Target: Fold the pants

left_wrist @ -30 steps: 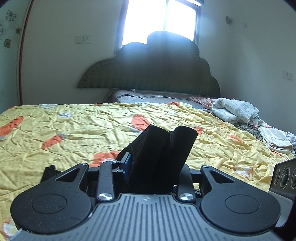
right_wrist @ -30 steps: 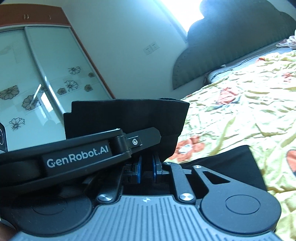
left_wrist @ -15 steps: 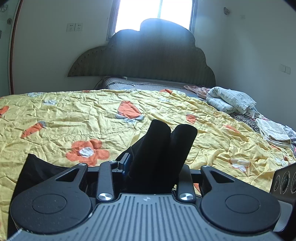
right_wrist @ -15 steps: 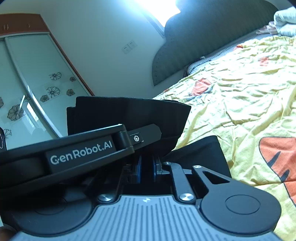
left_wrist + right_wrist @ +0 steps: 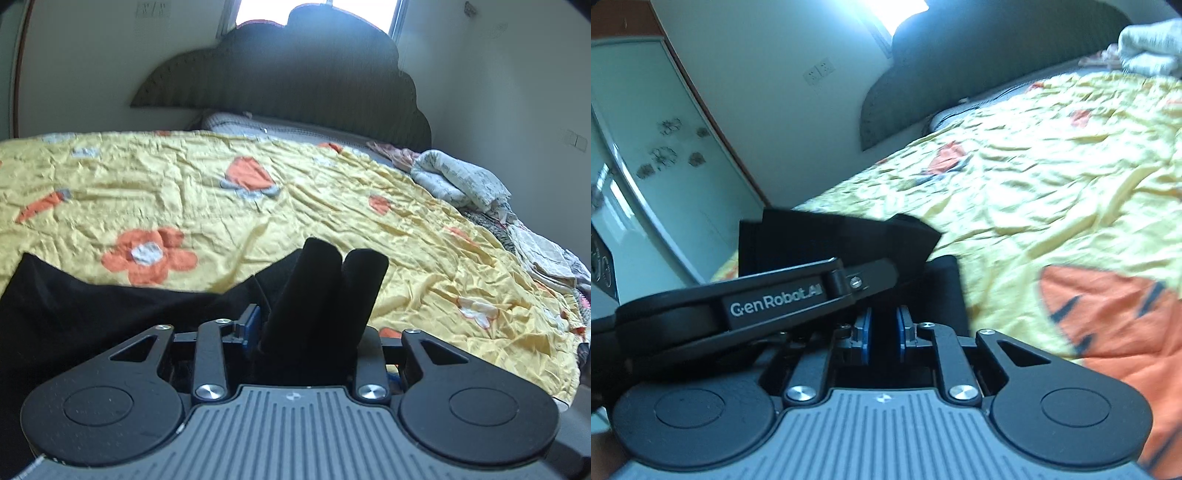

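Observation:
The black pants [image 5: 92, 306] hang across the near part of the yellow flowered bedspread [image 5: 258, 206]. My left gripper [image 5: 317, 328] is shut on a bunched fold of the pants, which stands up between the fingers. In the right wrist view my right gripper [image 5: 884, 336] is shut on another part of the pants [image 5: 831, 240], whose folded edge sticks up past the blue pads [image 5: 866, 334]. The left gripper's black body marked GenRobot.AI [image 5: 757, 299] lies across the right wrist view, close to the right gripper.
A dark scalloped headboard [image 5: 295, 74] and a window stand at the far end. A pile of light clothes [image 5: 465, 181] lies on the bed's right side. A mirrored wardrobe with flower decals [image 5: 646, 166] stands to the left.
Both grippers have dropped lower and moved forward over the bed with the pants held. More black cloth now spreads on the bedspread at the lower left of the left wrist view.

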Available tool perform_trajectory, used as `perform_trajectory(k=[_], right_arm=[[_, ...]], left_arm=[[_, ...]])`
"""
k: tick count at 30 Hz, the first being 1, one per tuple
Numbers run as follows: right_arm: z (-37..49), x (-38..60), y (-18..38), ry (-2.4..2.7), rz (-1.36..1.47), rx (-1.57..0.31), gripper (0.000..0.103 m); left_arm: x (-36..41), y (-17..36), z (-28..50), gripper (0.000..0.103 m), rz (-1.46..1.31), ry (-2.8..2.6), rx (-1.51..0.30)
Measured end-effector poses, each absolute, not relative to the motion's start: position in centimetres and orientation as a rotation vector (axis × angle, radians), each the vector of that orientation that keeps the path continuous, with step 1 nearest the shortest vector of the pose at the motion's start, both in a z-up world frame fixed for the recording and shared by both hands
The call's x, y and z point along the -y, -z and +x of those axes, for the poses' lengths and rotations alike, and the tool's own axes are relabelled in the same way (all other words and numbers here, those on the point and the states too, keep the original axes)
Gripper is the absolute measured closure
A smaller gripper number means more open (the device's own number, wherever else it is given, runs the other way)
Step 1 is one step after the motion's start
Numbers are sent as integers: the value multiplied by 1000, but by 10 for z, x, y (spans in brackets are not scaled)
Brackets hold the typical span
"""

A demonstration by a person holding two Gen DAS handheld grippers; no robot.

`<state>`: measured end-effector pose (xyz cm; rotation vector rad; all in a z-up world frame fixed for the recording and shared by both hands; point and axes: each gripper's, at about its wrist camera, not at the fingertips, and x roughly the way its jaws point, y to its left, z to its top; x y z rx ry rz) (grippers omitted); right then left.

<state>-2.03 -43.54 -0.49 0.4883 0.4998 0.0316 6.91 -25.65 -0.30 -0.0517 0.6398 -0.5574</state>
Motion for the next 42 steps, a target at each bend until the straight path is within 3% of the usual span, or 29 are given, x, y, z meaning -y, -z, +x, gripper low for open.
perform_trajectory(k=[12,19,21,23,24,29,30,31,32,33,34,36,42], right_arm=[[-49,463,8,171,414,-511,82],[-40,466,-5,115,456,-463,81],[-26,463,-12,45,470,-458,69],[-8,459,-17,-17,445,-461,37],[2,455,-19,-35,420,-465,35],[56,453,-12,-126,398,-584,36],[62,453,-10,-147,396,-600,41],[66,451,-7,-151,382,-616,63],[67,448,-7,-142,354,-623,72],[67,446,-7,-136,317,-617,75],[66,444,-9,-109,279,-608,87],[64,443,-10,-45,224,-590,91],[64,441,-3,18,202,-602,88]], left_arm=[[241,-17,60,36,-185,719,-719],[193,-44,87,30,-138,555,-645],[177,-41,102,30,-87,469,-648],[163,-35,117,31,-57,392,-671],[157,-32,124,31,-48,365,-691],[142,-14,137,31,-22,296,-742],[142,-12,137,31,-13,292,-745],[143,-9,137,31,-4,291,-744],[144,-7,136,31,5,287,-740],[145,-5,137,31,15,279,-735],[147,-3,137,32,22,268,-732],[148,2,143,32,23,237,-725],[144,10,148,32,34,183,-727]])
